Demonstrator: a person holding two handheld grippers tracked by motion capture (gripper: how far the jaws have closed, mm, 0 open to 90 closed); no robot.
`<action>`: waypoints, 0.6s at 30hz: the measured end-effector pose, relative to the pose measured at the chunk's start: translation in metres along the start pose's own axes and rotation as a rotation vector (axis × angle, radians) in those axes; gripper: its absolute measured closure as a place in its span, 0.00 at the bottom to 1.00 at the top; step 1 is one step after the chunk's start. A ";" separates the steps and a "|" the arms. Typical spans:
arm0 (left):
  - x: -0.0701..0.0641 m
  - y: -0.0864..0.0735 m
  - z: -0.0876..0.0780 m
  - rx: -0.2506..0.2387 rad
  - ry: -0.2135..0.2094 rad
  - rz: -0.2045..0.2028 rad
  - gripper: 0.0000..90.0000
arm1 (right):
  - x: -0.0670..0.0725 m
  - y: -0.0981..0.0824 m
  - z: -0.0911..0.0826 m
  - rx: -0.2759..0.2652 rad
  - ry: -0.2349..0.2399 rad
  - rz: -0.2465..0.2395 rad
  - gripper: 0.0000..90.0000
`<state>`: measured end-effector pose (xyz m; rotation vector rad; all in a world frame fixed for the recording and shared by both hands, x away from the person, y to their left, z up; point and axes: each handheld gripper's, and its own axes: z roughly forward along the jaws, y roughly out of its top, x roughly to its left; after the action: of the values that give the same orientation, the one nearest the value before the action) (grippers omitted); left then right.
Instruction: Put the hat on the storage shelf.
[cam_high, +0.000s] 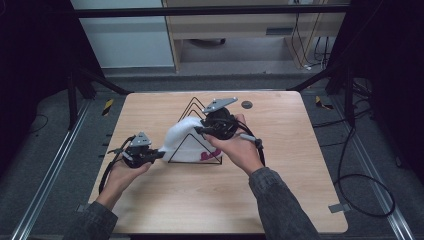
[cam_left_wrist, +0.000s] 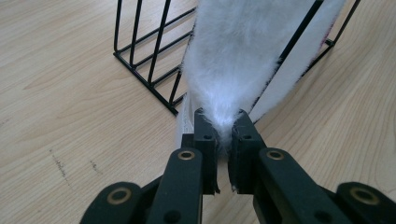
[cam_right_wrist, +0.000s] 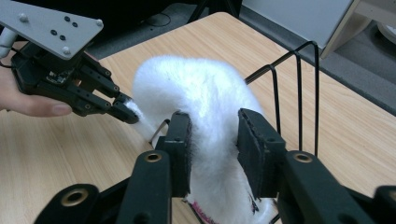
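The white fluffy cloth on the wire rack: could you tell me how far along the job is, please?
Done: the white fluffy cloth is draped over the black wire rack. In hand: the left gripper is shut on one end of the cloth, while the right gripper straddles its middle with jaws apart, seemingly not pressing. Probably left: settling the cloth on the rack and letting go.

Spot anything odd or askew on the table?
Yes: the white fluffy fabric is draped unevenly over the black wire rack, one corner pulled out sideways in the shut left claw, bunched between the right claw jaws.
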<state>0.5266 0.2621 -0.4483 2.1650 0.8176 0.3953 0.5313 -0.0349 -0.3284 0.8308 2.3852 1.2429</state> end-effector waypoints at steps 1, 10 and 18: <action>0.000 0.000 0.000 0.001 0.000 0.000 0.92 | 0.001 0.000 0.000 0.002 0.001 0.001 0.71; -0.001 -0.003 -0.004 0.002 0.016 -0.007 0.90 | 0.004 -0.005 -0.004 0.001 0.008 0.005 0.61; 0.001 -0.004 -0.017 -0.031 0.080 -0.001 0.79 | 0.005 -0.010 -0.009 0.000 0.000 0.007 0.54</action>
<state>0.5166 0.2740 -0.4400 2.1315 0.8509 0.4938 0.5193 -0.0425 -0.3314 0.8396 2.3842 1.2459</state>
